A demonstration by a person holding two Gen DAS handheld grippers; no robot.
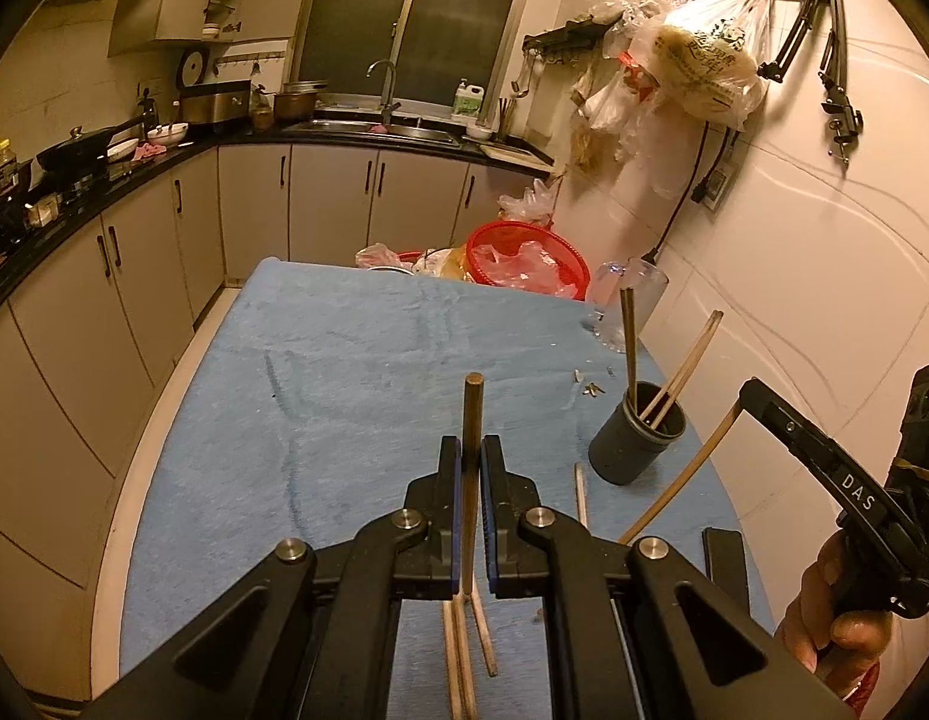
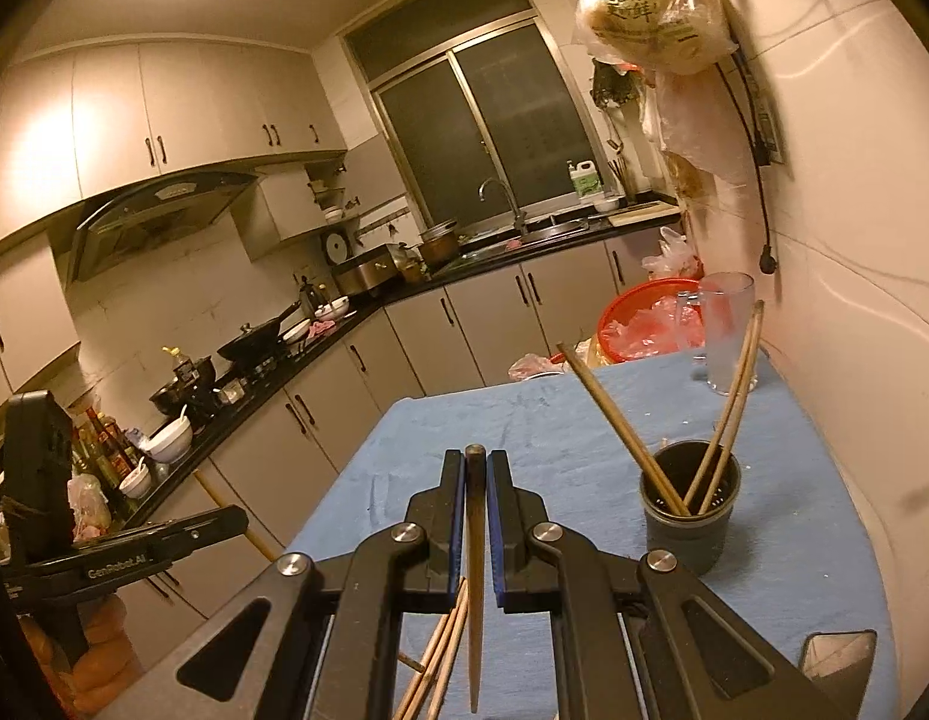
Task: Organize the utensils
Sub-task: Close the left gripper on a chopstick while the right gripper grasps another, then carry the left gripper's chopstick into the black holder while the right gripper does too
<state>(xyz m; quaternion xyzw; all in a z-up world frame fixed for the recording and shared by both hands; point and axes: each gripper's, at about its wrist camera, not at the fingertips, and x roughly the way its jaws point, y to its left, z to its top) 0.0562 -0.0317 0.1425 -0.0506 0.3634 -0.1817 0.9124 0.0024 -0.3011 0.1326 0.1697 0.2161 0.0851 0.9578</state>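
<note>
Over on the left, the left gripper (image 1: 472, 450) had its jaws clamped on a single chopstick (image 1: 472, 420), gripped near its upper part so the thick end stood up above the pads while the rest hung down. That looked like a deliberate hold, leaving a long tail free to drop into a cup. Below it, a few loose chopsticks (image 1: 464, 654) lay bunched on the blue cloth (image 1: 344, 372), presumably the pile being worked through.

Toward the middle-right, one more stray chopstick (image 1: 580, 492) lay flat just beside the dark holder cup (image 1: 638, 432). The cup stood upright near the wall side of the table, with several chopsticks (image 1: 680, 372) already leaning inside it, fanned against the rim. I judged it the collecting point, so the job seemed partly done.

Furthest right, the right gripper (image 2: 476, 468) was likewise shut tight on its own chopstick (image 2: 475, 570), held lengthwise between the pads with the tip trailing back. Behind the cup stood a clear glass (image 2: 725, 330) and a red basket (image 2: 644, 318), neither involved.
</note>
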